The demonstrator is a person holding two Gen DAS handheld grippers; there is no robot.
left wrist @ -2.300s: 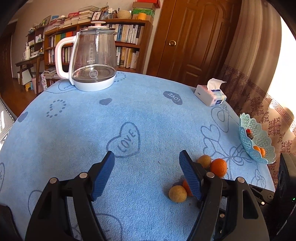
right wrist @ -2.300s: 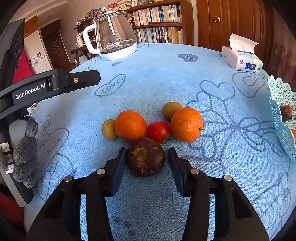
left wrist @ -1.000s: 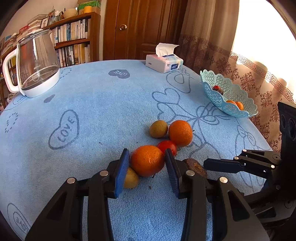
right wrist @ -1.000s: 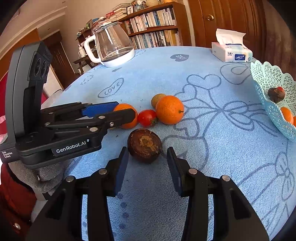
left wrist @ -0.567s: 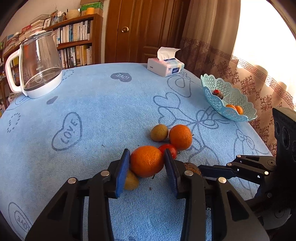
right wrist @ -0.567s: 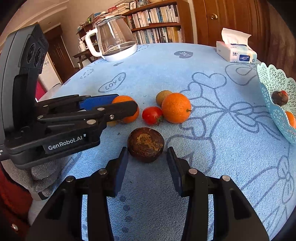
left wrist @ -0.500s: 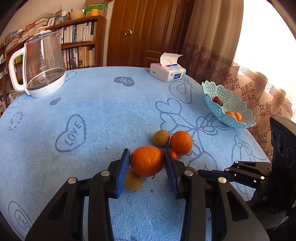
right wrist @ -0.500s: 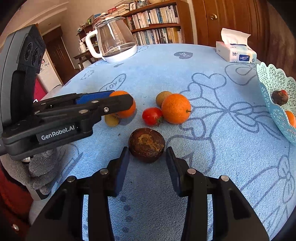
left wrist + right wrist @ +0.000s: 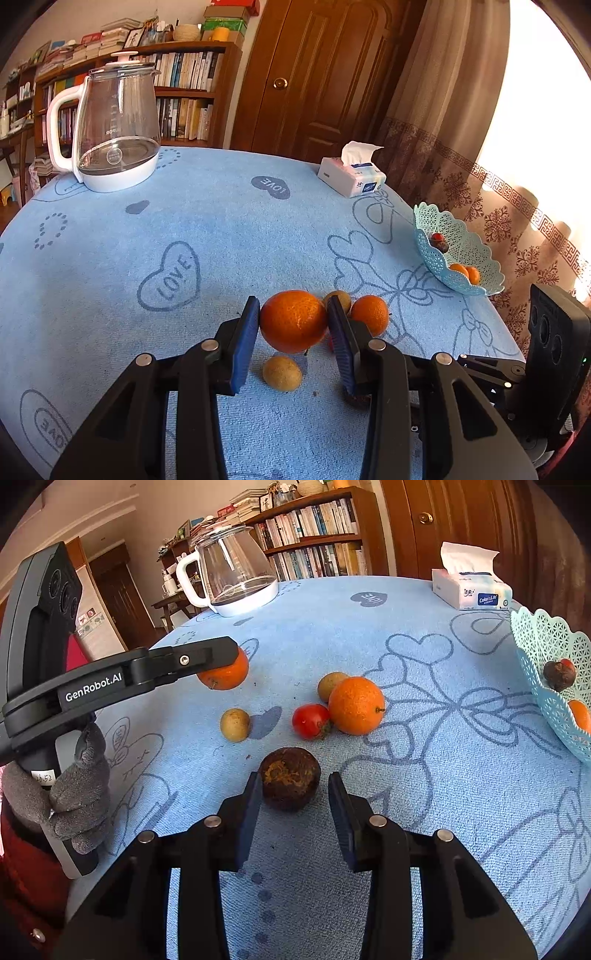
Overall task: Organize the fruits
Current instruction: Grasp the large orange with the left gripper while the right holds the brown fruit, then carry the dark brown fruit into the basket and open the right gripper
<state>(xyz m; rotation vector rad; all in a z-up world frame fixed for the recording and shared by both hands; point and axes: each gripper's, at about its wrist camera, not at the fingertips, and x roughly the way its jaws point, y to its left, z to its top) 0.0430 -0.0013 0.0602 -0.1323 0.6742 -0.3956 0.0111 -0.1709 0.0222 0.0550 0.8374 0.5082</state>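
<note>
Lifted clear of the cloth: orange [image 9: 293, 320], clamped in left gripper [image 9: 291, 332], bound for basket [image 9: 458, 254] at two o'clock. Right gripper [image 9: 293, 805] just reopened, loosely straddling brown fruit [image 9: 290, 777].

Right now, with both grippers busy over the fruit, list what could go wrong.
1. The left gripper pinches the round orange off the cloth; it could slip and drop onto the small brown fruit below.
2. The right gripper straddles the dark brown fruit with a gap on one side; closing off-centre may roll it toward the tomato.
3. The basket sits at the table's edge; a hard drop-in might tip it.
</note>
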